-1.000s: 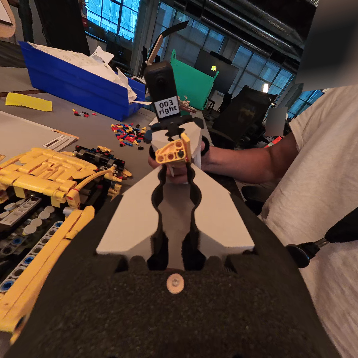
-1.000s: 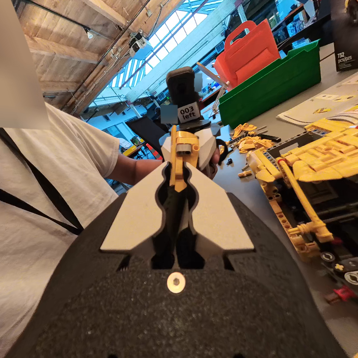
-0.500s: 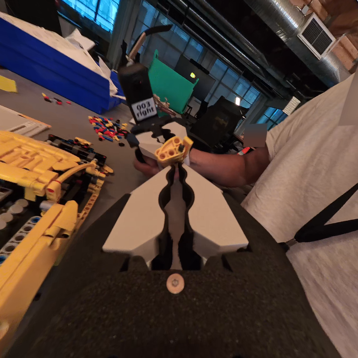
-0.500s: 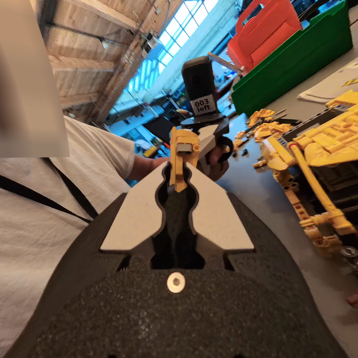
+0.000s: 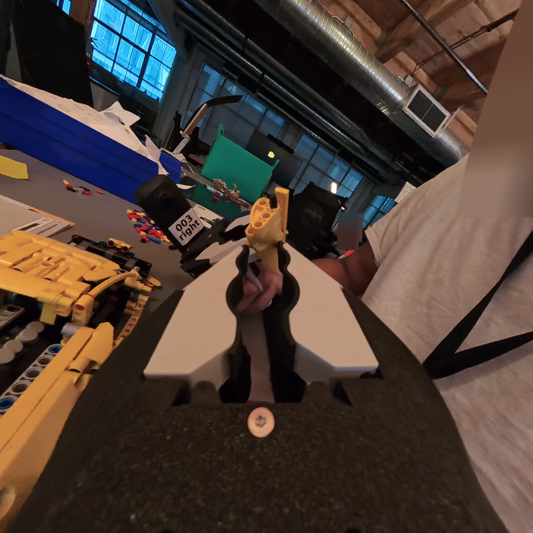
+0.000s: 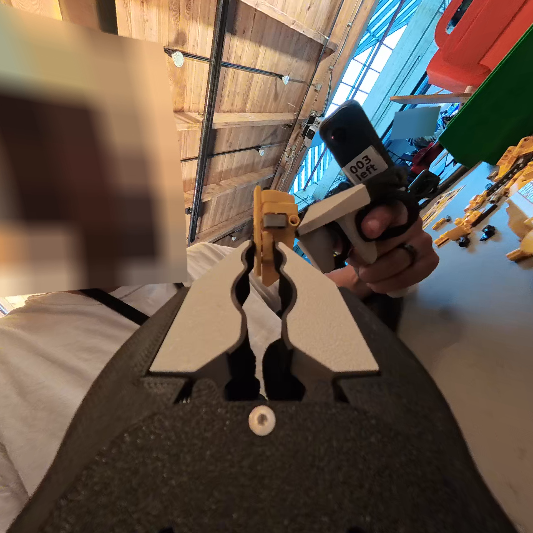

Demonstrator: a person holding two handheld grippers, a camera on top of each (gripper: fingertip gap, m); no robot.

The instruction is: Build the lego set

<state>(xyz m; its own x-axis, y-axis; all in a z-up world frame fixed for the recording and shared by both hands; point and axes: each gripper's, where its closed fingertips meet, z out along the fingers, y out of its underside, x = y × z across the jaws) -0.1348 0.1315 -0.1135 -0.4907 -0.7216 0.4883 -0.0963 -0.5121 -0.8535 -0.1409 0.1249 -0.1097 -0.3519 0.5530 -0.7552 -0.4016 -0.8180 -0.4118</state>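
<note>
A small yellow Lego sub-assembly (image 5: 266,227) with round pin holes and a grey insert (image 6: 274,220) is held in the air in front of the person's white shirt. My left gripper (image 5: 263,249) is shut on its lower end, a jaw on either side. My right gripper (image 6: 264,253) is shut on the same piece from the opposite side. Each gripper shows in the other's view, the right one (image 5: 222,248) low and left of the piece, the left one (image 6: 331,227) to the right with its tips touching the piece. The big yellow Lego car (image 5: 52,274) lies on the table at left.
On the grey table (image 5: 95,207) are a blue bin (image 5: 72,144), a heap of small coloured parts (image 5: 144,225) and a green box (image 5: 236,167). The right wrist view shows a green bin (image 6: 490,115), an orange bag (image 6: 476,43) and loose yellow parts (image 6: 467,227). Only a small space, under 4 cm, lies between the two pairs of fingers.
Both grippers have tilted upward with the yellow piece still between them. The piece has turned from lying sideways to standing more upright. The right gripper now sits lower and left in the left wrist view.
</note>
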